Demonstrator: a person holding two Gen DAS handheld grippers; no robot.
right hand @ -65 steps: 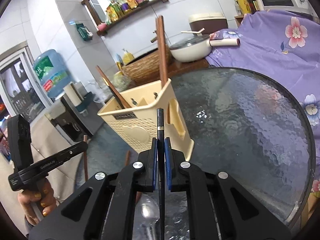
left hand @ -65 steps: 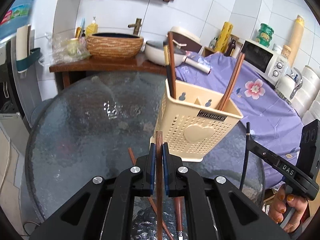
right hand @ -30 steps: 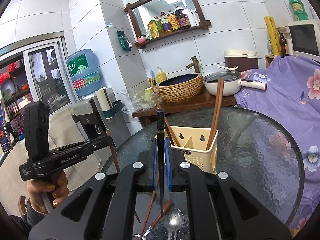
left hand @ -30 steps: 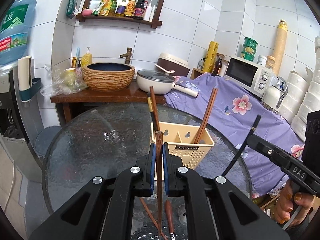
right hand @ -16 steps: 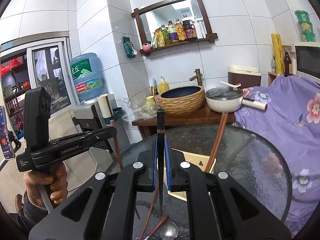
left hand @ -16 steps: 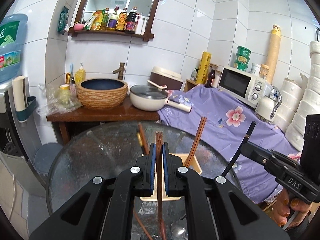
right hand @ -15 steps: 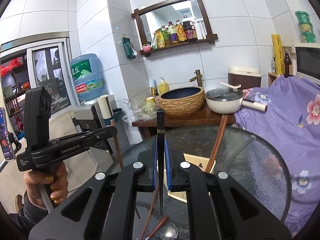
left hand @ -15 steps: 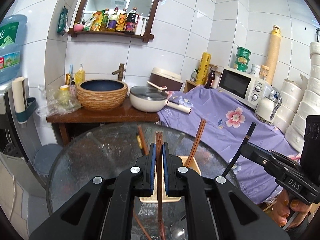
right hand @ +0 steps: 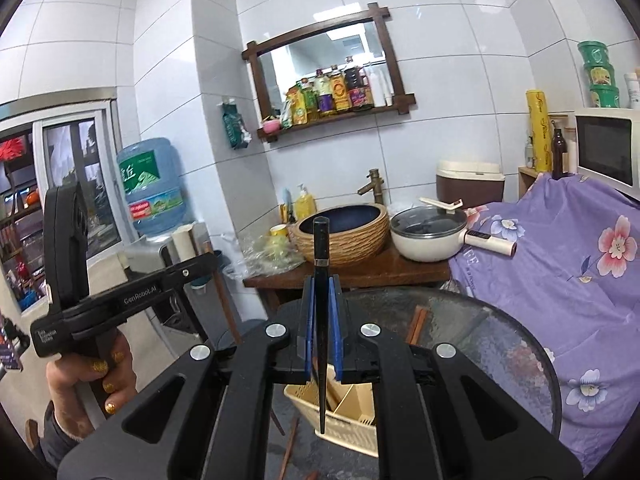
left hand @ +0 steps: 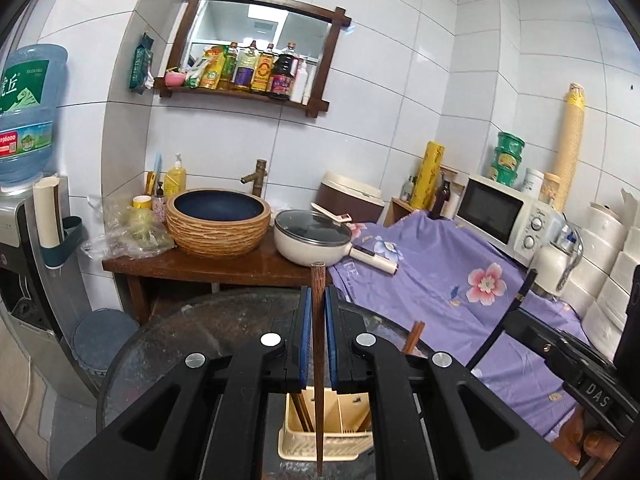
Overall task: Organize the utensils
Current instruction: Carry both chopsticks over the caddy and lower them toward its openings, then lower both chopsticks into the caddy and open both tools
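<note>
A brown chopstick [left hand: 319,360] and a black chopstick [right hand: 321,320] hang upright above the cream holder [left hand: 320,446], which holds more brown chopsticks [left hand: 414,336].

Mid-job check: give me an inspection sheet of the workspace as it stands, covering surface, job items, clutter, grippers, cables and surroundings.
Surface: round glass table, textured, partly hidden by the grippers.
Job's things: cream utensil caddy on the table, brown chopsticks already standing in it; a brown chopstick and a black chopstick held upright above it.
Clutter: loose chopsticks lying on the glass beside the caddy.
Grippers: left gripper shut on the brown chopstick; right gripper shut on the black chopstick.
Cables: one pale cord by the floor at far left.
Surroundings: basin, lidded pot, microwave, purple floral cloth, water bottle.
</note>
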